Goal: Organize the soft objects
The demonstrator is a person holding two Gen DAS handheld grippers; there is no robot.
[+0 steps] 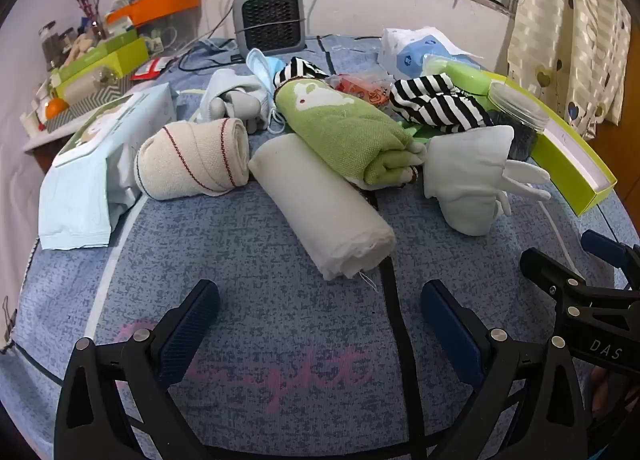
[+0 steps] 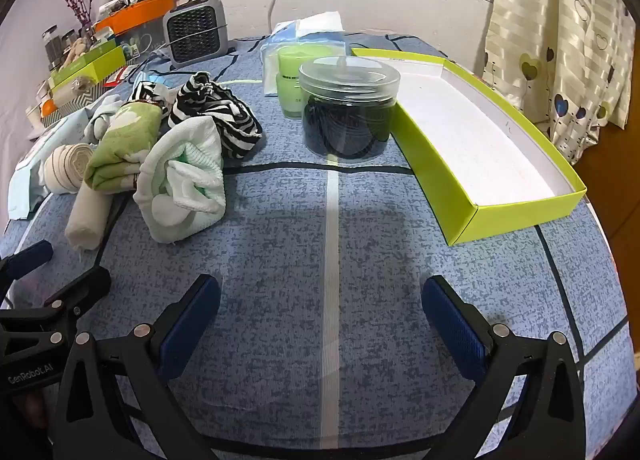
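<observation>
Hovering tools: left gripper (image 1: 320, 314) and right gripper (image 2: 320, 310) both sit low over the blue bedspread (image 1: 260, 332), side by side, neither touching any item.
Left gripper state: jaws spread wide, nothing between the blue pads.
Right gripper state: jaws spread wide, nothing held; its fingers also show at the right edge of the left wrist view.
Soft pile: clustered on the bedspread ahead of the left gripper and to the left of the right gripper.
White cloth roll (image 1: 324, 207): nearest item to the left gripper, lying diagonally.
Bandage roll (image 1: 192, 157): just left of the white roll, touching it at the far end.
Green towel (image 1: 348, 131): folded, resting against the white roll's far end.
White glove bundle (image 2: 182, 183): right side of the pile, fingers sticking out.
Striped cloth (image 2: 218, 117): behind the glove bundle.
Green box lid (image 2: 476, 139): open, white inside, right of the pile, beside the clear jar (image 2: 348, 107).
</observation>
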